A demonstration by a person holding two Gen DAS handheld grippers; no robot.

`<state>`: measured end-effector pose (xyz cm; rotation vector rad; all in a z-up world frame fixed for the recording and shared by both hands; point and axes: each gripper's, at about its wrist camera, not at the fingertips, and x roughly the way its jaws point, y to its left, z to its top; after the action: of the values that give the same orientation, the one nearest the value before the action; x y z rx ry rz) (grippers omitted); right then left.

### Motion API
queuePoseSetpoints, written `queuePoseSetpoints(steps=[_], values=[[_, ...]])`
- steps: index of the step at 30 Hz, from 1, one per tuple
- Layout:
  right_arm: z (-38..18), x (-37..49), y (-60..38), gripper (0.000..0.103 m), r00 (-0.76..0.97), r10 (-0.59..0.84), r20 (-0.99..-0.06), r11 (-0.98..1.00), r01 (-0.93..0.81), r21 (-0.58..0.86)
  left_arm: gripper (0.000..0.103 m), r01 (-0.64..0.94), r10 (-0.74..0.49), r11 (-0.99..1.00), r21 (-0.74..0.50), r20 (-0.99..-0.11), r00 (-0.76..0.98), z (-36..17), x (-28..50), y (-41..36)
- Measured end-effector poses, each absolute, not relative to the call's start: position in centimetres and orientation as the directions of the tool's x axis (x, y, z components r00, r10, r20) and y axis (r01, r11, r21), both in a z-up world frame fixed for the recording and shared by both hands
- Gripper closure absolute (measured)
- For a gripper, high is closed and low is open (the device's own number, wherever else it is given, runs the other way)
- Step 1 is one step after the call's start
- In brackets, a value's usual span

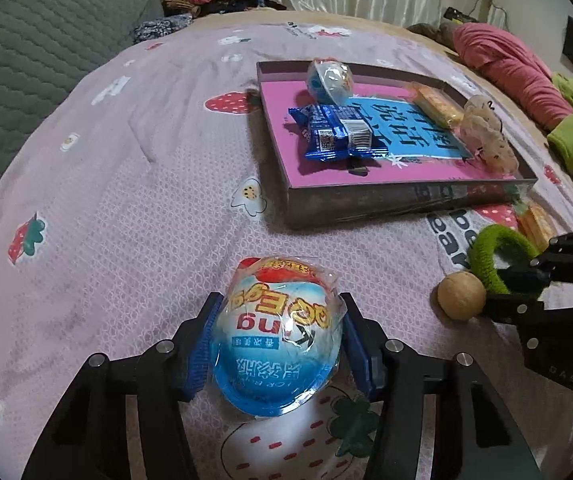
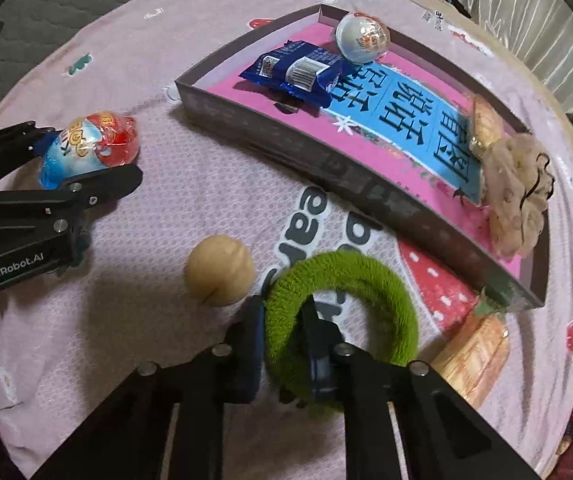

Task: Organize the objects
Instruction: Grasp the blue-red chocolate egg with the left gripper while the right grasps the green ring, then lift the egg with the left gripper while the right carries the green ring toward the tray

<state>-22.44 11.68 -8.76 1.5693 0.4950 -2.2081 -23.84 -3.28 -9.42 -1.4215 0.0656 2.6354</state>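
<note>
Wrapped egg [image 1: 276,336], lower centre, looks light, rigid, slippery in film; left gripper [image 1: 278,344] clamps its sides. Right gripper [image 2: 284,332] pinches soft green hair tie [image 2: 342,320].

Left wrist view: close above a pink strawberry-print bedsheet [image 1: 126,184], looking steeply down past its fingers toward a shallow grey-walled cardboard tray [image 1: 366,200]. Right wrist view: steeper, equally near, facing that tray [image 2: 254,136] from the other side. Shared: tray, sheet, round tan wooden ball [image 1: 461,296] [image 2: 219,270].
</note>
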Motion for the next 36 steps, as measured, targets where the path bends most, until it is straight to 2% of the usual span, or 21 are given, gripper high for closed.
queuePoseSetpoints(steps=[16, 36], values=[[-6.0, -15.6, 13.5, 0.090, -0.348, -0.240, -0.906, -0.863, 0.503, 0.036, 0.045, -0.130, 0.093, -0.991, -0.022, -0.818, -0.567, -7.8, -19.5, -3.4], [2.6, -7.6, 15.3, 0.090, -0.528, -0.439, -0.728, -0.869, 0.456, 0.193, 0.045, -0.102, 0.062, -0.995, 0.014, -0.707, -0.704, 1.2, -8.4, -1.9]])
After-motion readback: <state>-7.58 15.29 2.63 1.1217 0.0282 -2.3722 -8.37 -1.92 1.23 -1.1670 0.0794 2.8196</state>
